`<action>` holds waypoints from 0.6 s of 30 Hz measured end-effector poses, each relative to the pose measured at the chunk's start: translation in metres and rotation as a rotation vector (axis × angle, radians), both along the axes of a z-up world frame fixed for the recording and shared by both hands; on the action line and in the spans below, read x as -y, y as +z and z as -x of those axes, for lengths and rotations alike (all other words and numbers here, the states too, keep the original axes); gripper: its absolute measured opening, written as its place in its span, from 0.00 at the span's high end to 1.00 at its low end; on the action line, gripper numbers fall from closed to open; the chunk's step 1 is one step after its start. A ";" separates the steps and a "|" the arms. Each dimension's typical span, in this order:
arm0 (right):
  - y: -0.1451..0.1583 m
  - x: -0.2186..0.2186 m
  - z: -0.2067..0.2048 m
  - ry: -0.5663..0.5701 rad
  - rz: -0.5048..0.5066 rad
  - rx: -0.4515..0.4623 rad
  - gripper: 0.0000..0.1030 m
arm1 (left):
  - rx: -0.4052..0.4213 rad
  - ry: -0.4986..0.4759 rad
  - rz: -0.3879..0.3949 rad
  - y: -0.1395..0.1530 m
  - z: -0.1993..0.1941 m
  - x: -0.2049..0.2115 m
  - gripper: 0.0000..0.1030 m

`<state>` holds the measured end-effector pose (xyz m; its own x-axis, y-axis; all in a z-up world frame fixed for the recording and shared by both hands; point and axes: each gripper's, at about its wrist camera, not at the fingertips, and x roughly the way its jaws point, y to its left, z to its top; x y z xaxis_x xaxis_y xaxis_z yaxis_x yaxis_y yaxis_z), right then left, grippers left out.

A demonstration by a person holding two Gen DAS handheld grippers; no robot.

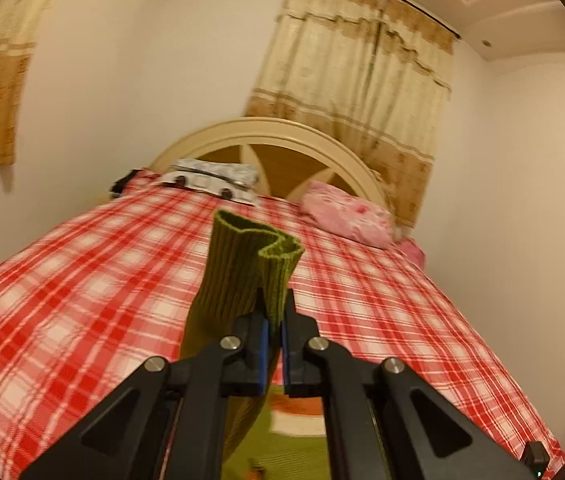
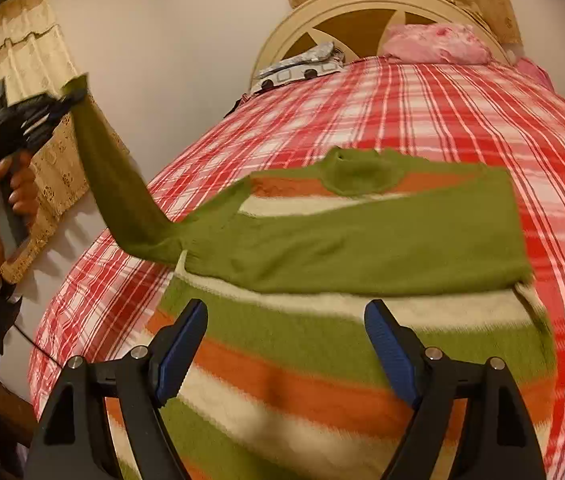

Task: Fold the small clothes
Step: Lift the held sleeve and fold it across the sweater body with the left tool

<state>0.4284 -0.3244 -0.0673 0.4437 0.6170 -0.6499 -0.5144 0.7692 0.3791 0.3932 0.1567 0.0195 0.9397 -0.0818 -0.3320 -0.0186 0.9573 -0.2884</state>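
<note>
A home bedroom: plaid-covered bed (image 1: 82,280), arched headboard (image 1: 266,136), pink pillow (image 1: 346,212), curtains (image 1: 362,80).

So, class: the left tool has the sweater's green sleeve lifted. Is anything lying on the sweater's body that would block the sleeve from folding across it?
Nothing visible does. The sleeve hangs from the left tool, and the sweater carries only its own folded green sleeve.

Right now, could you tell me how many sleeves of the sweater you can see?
2: one sleeve is lifted off the bed by the left hand-held gripper; the other sleeve lies folded across the sweater's striped body.
</note>
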 end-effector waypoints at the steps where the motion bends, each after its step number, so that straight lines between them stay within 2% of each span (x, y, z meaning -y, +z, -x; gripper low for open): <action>1: 0.000 0.007 0.003 -0.006 -0.009 -0.005 0.21 | 0.000 -0.015 -0.001 0.000 -0.003 0.008 0.95; 10: -0.001 0.059 0.022 -0.059 -0.028 -0.005 0.21 | 0.049 -0.174 -0.044 0.004 -0.033 0.114 0.95; 13: -0.002 0.075 0.026 -0.085 -0.001 0.014 0.21 | 0.035 -0.241 -0.066 -0.012 -0.035 0.152 0.95; 18: -0.015 0.099 0.032 -0.134 -0.018 -0.023 0.21 | -0.038 -0.325 -0.065 -0.050 -0.042 0.205 0.95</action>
<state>0.3965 -0.4233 -0.0820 0.5078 0.5650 -0.6503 -0.3983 0.8234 0.4043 0.4351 -0.0480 -0.0301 0.8546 -0.3527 -0.3811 0.2810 0.9313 -0.2317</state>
